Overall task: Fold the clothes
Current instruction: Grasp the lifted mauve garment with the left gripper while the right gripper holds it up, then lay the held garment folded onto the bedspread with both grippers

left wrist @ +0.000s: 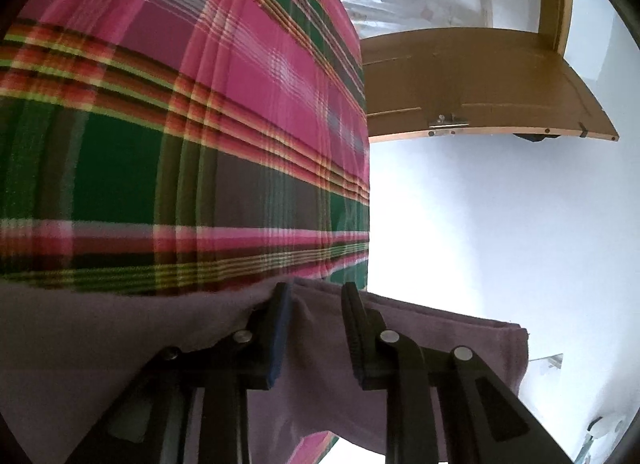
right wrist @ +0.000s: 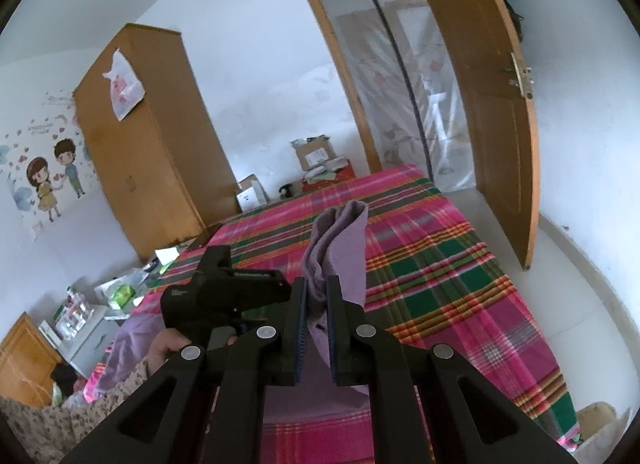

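Note:
A purple garment [right wrist: 344, 232] hangs in a long bunched fold above the pink and green plaid bedspread [right wrist: 440, 264]. My right gripper [right wrist: 316, 284] is shut on its near end, with cloth squeezed between the blue pads. In the left wrist view the same purple garment [left wrist: 120, 344] stretches across the bottom, lifted off the plaid bedspread [left wrist: 160, 104]. My left gripper [left wrist: 314, 292] grips its upper edge, and the fabric puckers at the left finger. The left tool's black housing [right wrist: 224, 288] sits just left of my right gripper, held by a hand [right wrist: 168, 344].
A wooden door [right wrist: 492, 124] stands open on the right of the bed. A wooden wardrobe [right wrist: 152, 152] is at the left wall, cardboard boxes [right wrist: 316, 152] are beyond the bed's far end, and a cluttered white drawer unit [right wrist: 88, 336] is at the near left.

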